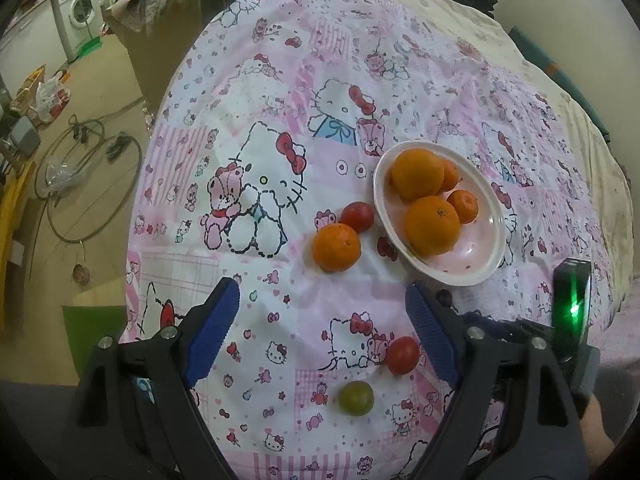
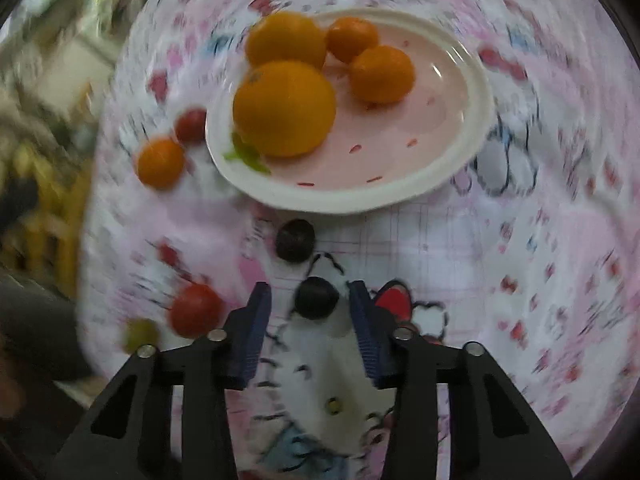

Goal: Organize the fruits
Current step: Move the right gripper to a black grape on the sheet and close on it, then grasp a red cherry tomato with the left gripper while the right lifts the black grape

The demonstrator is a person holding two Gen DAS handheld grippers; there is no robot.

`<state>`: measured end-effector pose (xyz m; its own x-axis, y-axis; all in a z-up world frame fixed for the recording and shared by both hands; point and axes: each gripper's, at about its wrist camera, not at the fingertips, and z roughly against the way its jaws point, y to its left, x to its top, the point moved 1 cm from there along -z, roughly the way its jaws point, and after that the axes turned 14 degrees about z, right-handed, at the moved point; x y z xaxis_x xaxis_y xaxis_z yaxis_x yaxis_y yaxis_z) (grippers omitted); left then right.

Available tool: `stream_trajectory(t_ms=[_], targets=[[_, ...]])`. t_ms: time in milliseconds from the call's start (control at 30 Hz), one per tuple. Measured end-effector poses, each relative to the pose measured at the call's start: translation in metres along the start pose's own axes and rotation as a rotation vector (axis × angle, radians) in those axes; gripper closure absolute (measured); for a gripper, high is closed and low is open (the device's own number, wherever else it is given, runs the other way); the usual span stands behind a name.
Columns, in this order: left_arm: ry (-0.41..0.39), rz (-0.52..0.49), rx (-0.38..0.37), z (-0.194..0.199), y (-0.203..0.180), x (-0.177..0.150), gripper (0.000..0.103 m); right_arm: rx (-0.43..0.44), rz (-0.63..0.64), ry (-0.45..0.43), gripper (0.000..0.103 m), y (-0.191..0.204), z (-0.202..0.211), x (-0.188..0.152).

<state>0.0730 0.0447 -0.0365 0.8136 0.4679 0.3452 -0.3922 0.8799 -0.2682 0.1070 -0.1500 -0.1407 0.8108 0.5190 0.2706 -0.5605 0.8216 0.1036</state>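
Observation:
A white oval plate (image 2: 360, 200) with a pink inside holds two big oranges (image 2: 284, 108) and two mandarins (image 2: 382, 74). My right gripper (image 2: 309, 287) points down at the cloth. A dark round fruit (image 2: 316, 300) lies between its blue pads with a gap on each side. A second dark fruit (image 2: 296, 240) lies nearer the plate. My left gripper (image 1: 322, 288) is open wide over the cloth. A red tomato (image 1: 402, 355) sits by its right finger and a green tomato (image 1: 356, 398) between the fingers. A loose mandarin (image 1: 337, 247) and another red tomato (image 1: 357, 217) lie left of the plate (image 1: 460, 280).
A pink cartoon-cat cloth (image 1: 260, 152) covers the round table. The right gripper's body with a green light (image 1: 572, 308) stands at the table's right side. Off the left edge the floor holds cables (image 1: 92, 184), bags and a washing machine (image 1: 80, 12).

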Motion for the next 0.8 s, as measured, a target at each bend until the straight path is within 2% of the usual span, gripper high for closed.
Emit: stream_trajectory(t_ms=[100,133,433,600,800], targets=[[0.012,-0.008,0.004,-0.003,-0.002,-0.002,0.020,-0.050,0.049,0.012,0.070,0.007,-0.005,-0.001],[0.014,-0.008,0.004,-0.003,-0.003,-0.002,0.020,-0.045,0.056,0.007,0.078,0.007,-0.005,-0.001],[0.022,-0.026,0.018,-0.009,-0.010,-0.005,0.020,0.051,-0.007,-0.057,0.079,-0.012,0.012,-0.006],[0.082,-0.103,0.044,-0.025,-0.021,-0.018,0.020,0.092,-0.087,-0.132,0.079,-0.030,0.039,-0.017],[0.174,-0.260,0.074,-0.051,-0.050,-0.046,0.020,0.114,-0.169,-0.207,0.079,-0.056,0.067,-0.034]])
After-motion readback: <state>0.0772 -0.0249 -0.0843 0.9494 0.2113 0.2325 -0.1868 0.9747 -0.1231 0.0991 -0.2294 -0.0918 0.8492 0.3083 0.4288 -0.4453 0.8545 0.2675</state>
